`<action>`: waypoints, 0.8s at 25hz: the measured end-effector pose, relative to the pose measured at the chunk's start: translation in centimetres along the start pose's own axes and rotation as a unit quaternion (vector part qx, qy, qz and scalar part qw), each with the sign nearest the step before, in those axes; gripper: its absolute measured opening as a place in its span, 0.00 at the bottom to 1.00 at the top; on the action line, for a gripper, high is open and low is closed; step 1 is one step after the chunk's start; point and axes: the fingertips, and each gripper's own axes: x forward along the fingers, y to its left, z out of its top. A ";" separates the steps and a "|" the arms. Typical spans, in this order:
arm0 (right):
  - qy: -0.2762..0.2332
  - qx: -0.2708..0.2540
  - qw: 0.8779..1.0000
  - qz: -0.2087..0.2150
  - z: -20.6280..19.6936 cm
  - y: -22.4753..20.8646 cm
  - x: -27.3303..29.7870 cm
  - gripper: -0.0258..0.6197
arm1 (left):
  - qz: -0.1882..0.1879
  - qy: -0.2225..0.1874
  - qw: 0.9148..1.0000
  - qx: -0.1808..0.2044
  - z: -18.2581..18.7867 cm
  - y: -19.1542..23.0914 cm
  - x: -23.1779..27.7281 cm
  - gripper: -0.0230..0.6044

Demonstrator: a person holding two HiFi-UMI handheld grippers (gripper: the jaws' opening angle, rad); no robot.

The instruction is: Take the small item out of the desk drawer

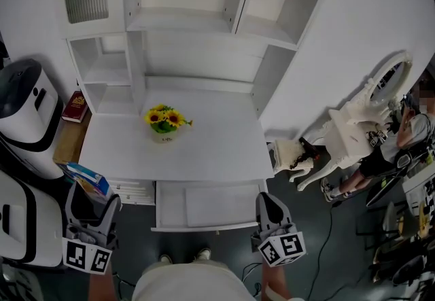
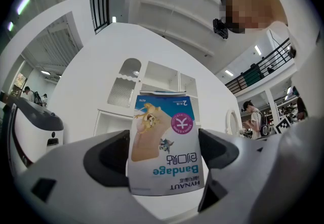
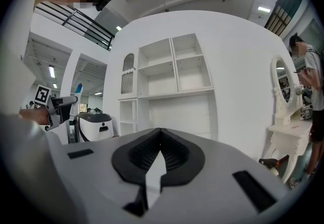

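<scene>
My left gripper [image 1: 90, 199] [image 2: 163, 156] is shut on a small blue-and-white bandage box [image 2: 164, 142] [image 1: 87, 180], with a pad pressing on each side of it. I hold it up at the left, in front of the white desk [image 1: 217, 150] and clear of the drawer. The desk drawer [image 1: 204, 227] stands pulled out, and its white inside shows nothing in it. To the right of the drawer's front my right gripper [image 1: 270, 207] [image 3: 159, 142] is shut, its black pads meeting with nothing between them.
A pot of sunflowers [image 1: 164, 123] stands on the desk top under a white shelf unit [image 1: 197, 21]. A red book [image 1: 75, 107] and a white appliance [image 1: 27, 116] are at the left. A white dressing table [image 1: 360, 119] and a person [image 1: 401, 136] are at the right.
</scene>
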 end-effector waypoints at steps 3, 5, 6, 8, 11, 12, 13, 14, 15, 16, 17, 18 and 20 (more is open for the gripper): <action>0.000 -0.001 1.000 0.003 0.0 0.4 0.2 0.05 | -0.001 0.003 1.000 -0.004 -0.3 0.1 0.0 0.72; 0.001 0.003 1.000 0.003 -0.1 0.5 0.3 0.05 | -0.002 0.005 1.000 -0.007 -0.4 0.1 -0.1 0.72; 0.000 0.008 1.000 0.003 -0.1 0.6 0.3 0.05 | -0.004 0.005 1.000 -0.007 -0.5 0.2 0.0 0.72; -0.002 0.017 1.000 0.000 -0.2 0.7 0.4 0.05 | -0.006 0.006 1.000 -0.008 -0.7 0.2 0.0 0.72; -0.004 0.021 1.000 -0.001 -0.3 0.8 0.4 0.05 | -0.009 0.005 1.000 -0.009 -0.7 0.3 -0.1 0.72; -0.005 0.021 1.000 -0.001 -0.3 0.8 0.3 0.05 | -0.009 0.005 1.000 -0.008 -0.7 0.2 0.0 0.72; -0.006 0.023 1.000 -0.002 -0.3 0.8 0.3 0.05 | -0.010 0.005 1.000 -0.008 -0.6 0.2 0.0 0.72; -0.007 0.026 1.000 -0.002 -0.3 0.8 0.2 0.05 | -0.011 0.005 1.000 -0.008 -0.5 0.1 0.0 0.72; -0.007 0.029 1.000 -0.003 -0.3 0.7 0.1 0.05 | -0.012 0.004 1.000 -0.008 -0.5 0.1 0.0 0.72; -0.006 0.032 0.999 -0.004 -0.4 0.7 0.0 0.05 | -0.013 0.004 1.000 -0.008 -0.5 0.1 0.1 0.72; -0.004 0.032 0.999 -0.005 -0.6 0.8 0.0 0.05 | -0.014 0.003 1.000 -0.009 -0.5 0.1 0.1 0.72; -0.002 0.031 1.000 -0.006 -0.7 0.8 -0.1 0.05 | -0.016 0.002 1.000 -0.009 -0.4 0.1 0.1 0.72; 0.000 0.028 1.000 -0.008 -0.9 0.8 -0.2 0.05 | -0.019 -0.001 1.000 -0.009 -0.3 0.0 0.2 0.72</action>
